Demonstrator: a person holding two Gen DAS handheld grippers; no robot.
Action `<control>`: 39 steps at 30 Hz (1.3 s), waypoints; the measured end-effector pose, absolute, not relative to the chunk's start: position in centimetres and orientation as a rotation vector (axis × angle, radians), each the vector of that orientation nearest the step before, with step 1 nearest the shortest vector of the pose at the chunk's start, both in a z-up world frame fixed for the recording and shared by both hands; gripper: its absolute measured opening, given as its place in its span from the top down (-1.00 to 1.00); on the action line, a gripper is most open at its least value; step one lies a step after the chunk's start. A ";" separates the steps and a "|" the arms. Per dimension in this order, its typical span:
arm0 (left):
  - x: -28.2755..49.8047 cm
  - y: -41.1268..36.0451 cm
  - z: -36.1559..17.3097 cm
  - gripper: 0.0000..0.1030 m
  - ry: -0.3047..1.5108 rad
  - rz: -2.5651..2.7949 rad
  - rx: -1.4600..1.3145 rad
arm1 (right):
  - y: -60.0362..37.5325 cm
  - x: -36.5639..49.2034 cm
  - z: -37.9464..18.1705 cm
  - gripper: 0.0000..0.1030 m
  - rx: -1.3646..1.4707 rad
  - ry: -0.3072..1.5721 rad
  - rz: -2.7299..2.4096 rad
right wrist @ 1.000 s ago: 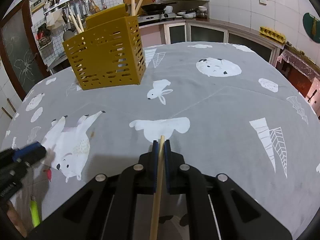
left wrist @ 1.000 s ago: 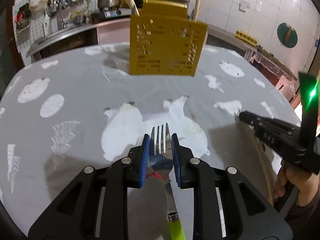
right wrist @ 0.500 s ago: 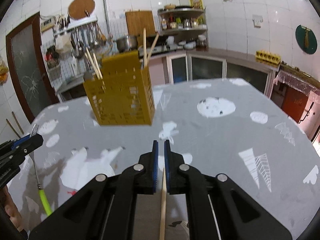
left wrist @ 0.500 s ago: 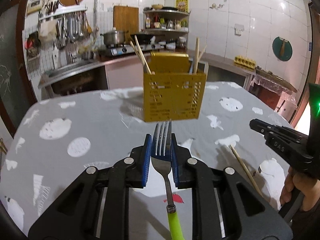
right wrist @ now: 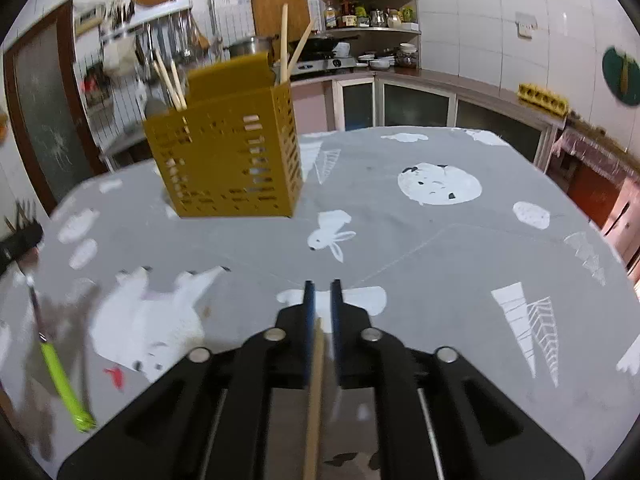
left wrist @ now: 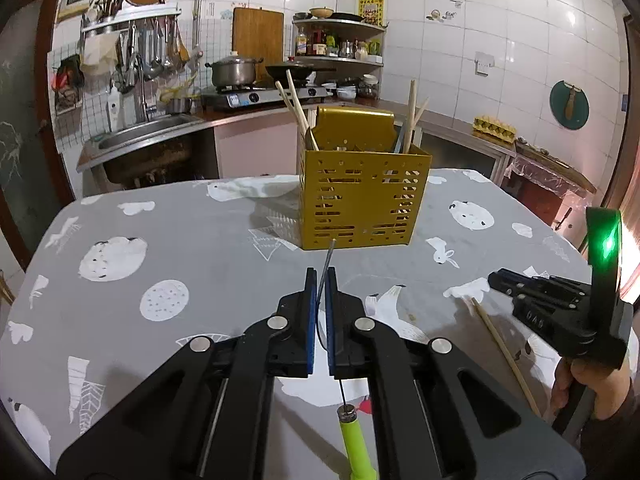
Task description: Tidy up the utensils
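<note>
The left wrist view shows the left gripper (left wrist: pixel 320 280) raised above the desk (left wrist: pixel 208 240), which carries a grey cloth printed with white animals. Its jaws have just been closing and now press on the thin metal neck of a fork (left wrist: pixel 326 272); the fork is seen edge-on, its tip points toward the yellow utensil holder (left wrist: pixel 362 200), and its lime-green handle hangs out below the jaws. The holder is a perforated box that stands upright on the far middle of the desk, with several chopsticks leaning in its left and right back corners. To the right in this view, the right gripper (left wrist: pixel 496 278) is held by a hand (left wrist: pixel 588 384), and one wooden chopstick (left wrist: pixel 504 352) slants down from just beside its tip.

In the right wrist view, the jaws of the right gripper (right wrist: pixel 322 286) have just been opening and stand partly apart. The chopstick (right wrist: pixel 314 392) still lies between them, close to the left pad, but the pads do not seem to press on it; the picture is blurred there. At the left edge of this view the left gripper (right wrist: pixel 18 240) holds the fork (right wrist: pixel 52 360) in the air, with the green handle pointing down.
</note>
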State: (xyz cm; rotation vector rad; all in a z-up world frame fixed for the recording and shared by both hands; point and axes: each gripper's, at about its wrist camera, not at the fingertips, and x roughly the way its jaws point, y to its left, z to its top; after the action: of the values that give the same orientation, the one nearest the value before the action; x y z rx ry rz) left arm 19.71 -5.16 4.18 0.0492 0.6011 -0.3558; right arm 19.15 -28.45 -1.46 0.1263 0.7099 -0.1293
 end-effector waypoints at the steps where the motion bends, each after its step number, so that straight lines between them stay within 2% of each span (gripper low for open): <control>1: 19.8 -5.2 4.1 0.95 0.605 -0.357 0.046 | -28.4 19.2 -1.5 -0.10 0.125 0.708 -0.133; 2: 20.0 -5.2 4.0 0.95 0.608 -0.358 0.043 | -28.4 19.2 -1.5 -0.16 0.123 0.704 -0.134; 5: 20.3 -5.1 3.7 0.95 0.611 -0.359 0.038 | -28.1 19.7 -2.3 -0.10 0.103 0.737 -0.139; 8: 20.3 -5.1 3.5 0.95 0.612 -0.363 0.033 | -28.4 20.4 -3.8 0.41 0.127 0.800 -0.138; 9: 20.4 -5.1 3.4 0.95 0.612 -0.365 0.032 | -28.6 20.6 -4.2 0.45 0.139 0.818 -0.139; 27: 21.9 -6.2 2.1 0.95 0.636 -0.354 0.069 | -27.4 21.1 -4.8 0.49 0.109 0.899 -0.153; 28: 22.0 -6.2 1.9 0.95 0.639 -0.352 0.072 | -27.3 21.2 -4.8 0.54 0.104 0.898 -0.148; 30: 22.3 -6.2 1.7 0.95 0.647 -0.348 0.071 | -27.2 21.2 -4.9 0.77 0.093 0.892 -0.139; 32: 22.6 -6.1 1.4 0.96 0.657 -0.344 0.064 | -27.4 21.2 -4.9 0.87 0.108 0.887 -0.133; 39: 22.8 -5.3 1.6 0.97 0.653 -0.337 0.047 | -28.0 19.3 -2.3 0.89 0.159 0.776 -0.127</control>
State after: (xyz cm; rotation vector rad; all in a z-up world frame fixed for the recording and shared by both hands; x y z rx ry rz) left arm 22.77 -5.30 1.56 0.0470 0.6527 -0.3366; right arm 19.26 -27.96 -2.25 0.1589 0.7763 -0.1271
